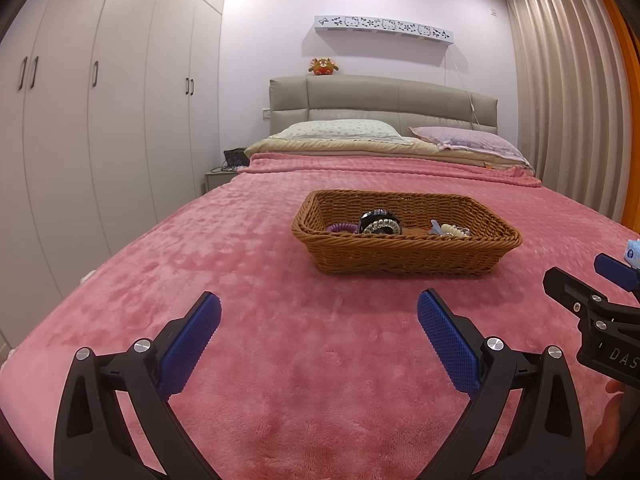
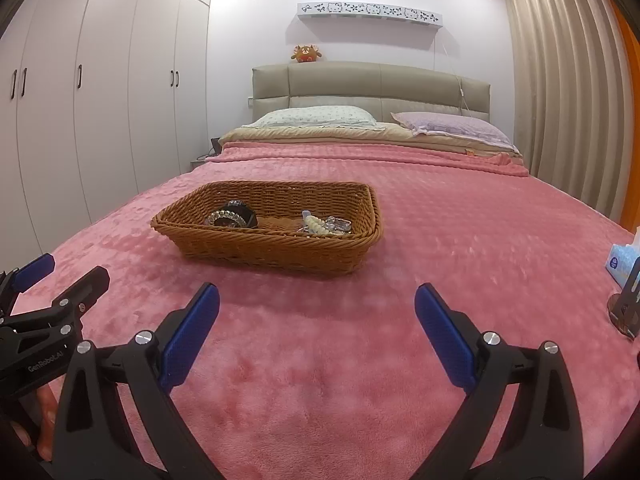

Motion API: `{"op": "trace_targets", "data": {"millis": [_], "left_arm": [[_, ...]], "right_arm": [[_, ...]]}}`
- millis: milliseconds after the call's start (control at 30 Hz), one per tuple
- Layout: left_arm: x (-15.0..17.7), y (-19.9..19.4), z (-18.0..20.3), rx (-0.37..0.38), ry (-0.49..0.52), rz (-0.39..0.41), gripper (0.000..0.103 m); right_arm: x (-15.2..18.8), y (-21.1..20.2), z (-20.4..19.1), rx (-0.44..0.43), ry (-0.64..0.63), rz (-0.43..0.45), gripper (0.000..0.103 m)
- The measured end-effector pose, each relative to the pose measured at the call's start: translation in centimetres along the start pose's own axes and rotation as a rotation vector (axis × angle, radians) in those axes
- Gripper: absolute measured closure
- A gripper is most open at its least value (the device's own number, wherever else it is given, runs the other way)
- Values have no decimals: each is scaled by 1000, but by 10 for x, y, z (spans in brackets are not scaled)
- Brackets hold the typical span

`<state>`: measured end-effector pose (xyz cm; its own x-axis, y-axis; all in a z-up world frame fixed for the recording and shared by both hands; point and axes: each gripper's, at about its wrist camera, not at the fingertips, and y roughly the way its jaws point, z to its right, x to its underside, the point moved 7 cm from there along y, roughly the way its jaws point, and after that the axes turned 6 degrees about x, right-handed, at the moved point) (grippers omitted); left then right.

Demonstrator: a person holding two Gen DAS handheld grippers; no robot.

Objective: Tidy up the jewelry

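Jewelry (image 2: 320, 225) lies heaped in the basket (image 1: 404, 254) ahead of both released hand-held grippers, left (image 1: 319, 320) and right (image 2: 317, 312), so one pinch may snag tangled neighbours or drag the basket.

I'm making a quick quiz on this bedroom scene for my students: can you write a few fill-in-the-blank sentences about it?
1. The jewelry lies inside a woven ____ basket on the bed.
2. The blanket under the basket is ____ in colour.
3. Both the left gripper and the right gripper have their jaws ____ and hold nothing.
4. A plush toy sits on top of the ____.

Missing words: brown; pink; open; headboard
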<state>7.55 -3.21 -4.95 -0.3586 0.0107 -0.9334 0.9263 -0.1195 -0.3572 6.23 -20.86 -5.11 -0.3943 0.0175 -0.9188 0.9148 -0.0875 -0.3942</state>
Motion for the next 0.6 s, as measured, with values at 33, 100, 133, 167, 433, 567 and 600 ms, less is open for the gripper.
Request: {"op": "trace_targets", "data": {"millis": [33,100,133,167,433,567,600], "left_arm": [[0,0,0,0,1,-1,8],[0,0,0,1,3,-2,8],[0,1,0,0,3,-3,8],[0,0,0,0,4,-3,8],[1,1,0,0,4,-4,8],[0,0,0,0,3,-3,8],[1,0,0,1,3,-4,8]], "right_arm": [[0,0,0,0,-1,0,9],[0,0,0,1,-1,-1,9],[0,0,0,0,0,-1,9],[0,0,0,0,0,0,9],[1,1,1,-2,8,-5,8],[1,1,1,-2,6,-5,8],[1,1,2,-2,6,-4,8]]}}
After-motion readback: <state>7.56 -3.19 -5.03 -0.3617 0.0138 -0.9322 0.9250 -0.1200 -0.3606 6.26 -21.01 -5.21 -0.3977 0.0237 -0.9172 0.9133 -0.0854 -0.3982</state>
